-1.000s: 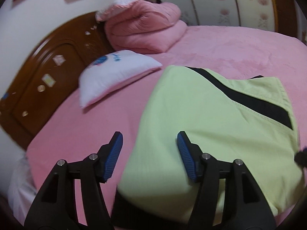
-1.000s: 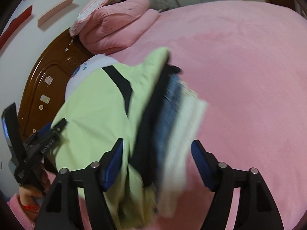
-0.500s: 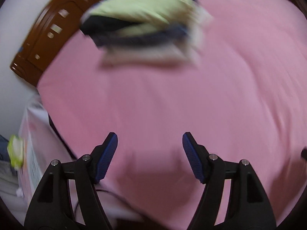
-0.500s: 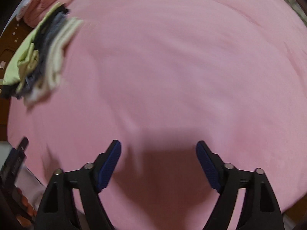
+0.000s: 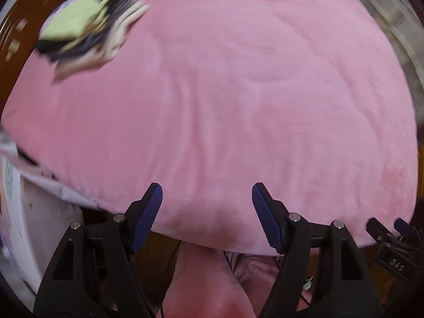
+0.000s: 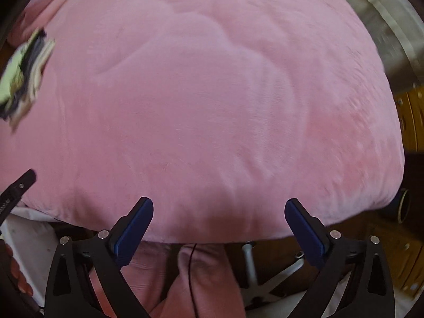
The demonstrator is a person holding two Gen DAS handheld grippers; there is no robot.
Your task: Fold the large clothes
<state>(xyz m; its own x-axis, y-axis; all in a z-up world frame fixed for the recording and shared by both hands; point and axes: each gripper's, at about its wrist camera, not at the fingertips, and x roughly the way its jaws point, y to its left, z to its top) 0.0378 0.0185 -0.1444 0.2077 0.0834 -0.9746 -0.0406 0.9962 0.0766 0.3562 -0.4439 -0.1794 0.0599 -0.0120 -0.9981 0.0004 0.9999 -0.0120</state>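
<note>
Here the right gripper (image 6: 218,212) is opening over the pink bedcover (image 6: 212,92), holding nothing.

My left gripper (image 5: 206,212) points steeply down, jaws apart and empty. My right gripper (image 6: 218,221) points straight down, jaws opening, nothing between them.

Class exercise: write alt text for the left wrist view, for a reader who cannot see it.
The open, empty left gripper points down at the near edge of a pink bed. A blurred stack of folded clothes, lime green on top, lies far off at the upper left.
</note>
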